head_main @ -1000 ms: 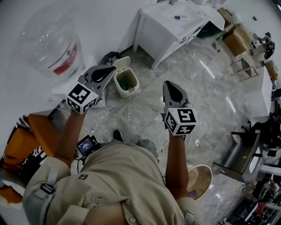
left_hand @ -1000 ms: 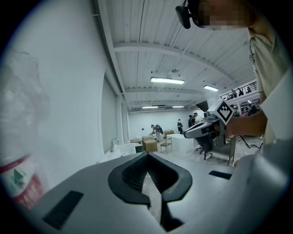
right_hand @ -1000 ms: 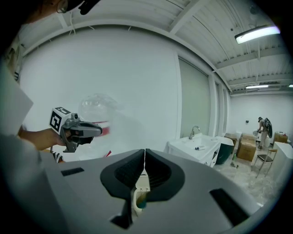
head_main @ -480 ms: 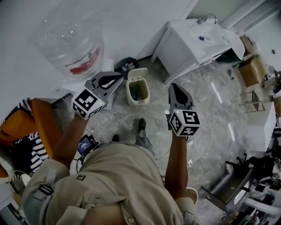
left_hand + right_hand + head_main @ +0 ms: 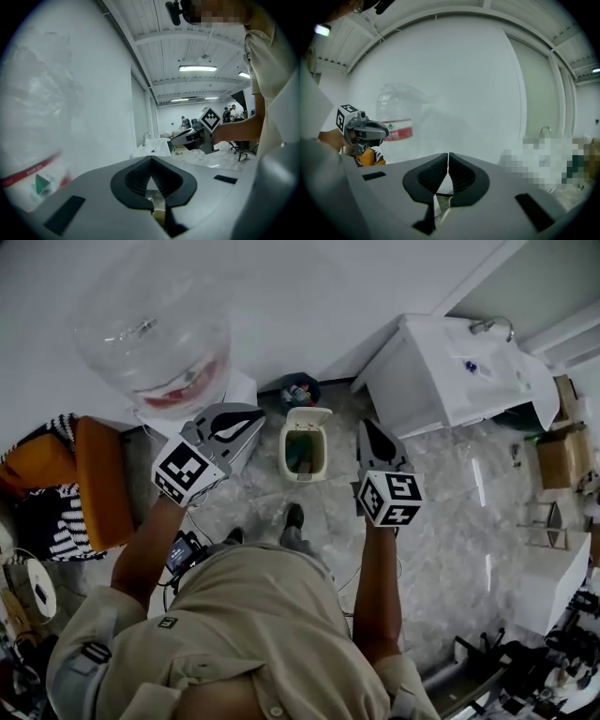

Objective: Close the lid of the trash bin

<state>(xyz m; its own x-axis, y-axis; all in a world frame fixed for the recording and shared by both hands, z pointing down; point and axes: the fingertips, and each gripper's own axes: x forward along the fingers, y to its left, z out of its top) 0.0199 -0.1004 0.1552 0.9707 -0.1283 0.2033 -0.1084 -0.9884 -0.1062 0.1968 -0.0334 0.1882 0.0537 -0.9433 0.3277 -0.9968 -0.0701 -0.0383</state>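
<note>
Grey marbled floor (image 5: 441,521): carries the trash bin; it is the only support in play.
Water bottle (image 5: 155,334): large and clear, it stands left of the bin, close beside my left gripper.
Trash bin (image 5: 306,474): stands on the floor by the wall (image 5: 309,296), ahead of my feet and well below both grippers. In the head view it shows between them.
Lid (image 5: 310,415): raised and leaning back toward the wall. The hinge appears to be on the far edge.
Left gripper (image 5: 151,161): jaws pressed together, nothing between them.
Right gripper (image 5: 448,157): jaws pressed together, nothing held.
Risk: a push low on the lid or on the rim could slide or tip the light bin. A hard swing could slam the lid.
Orientation: mouth faces up. The long axis of the mouth runs from me toward the wall.
</note>
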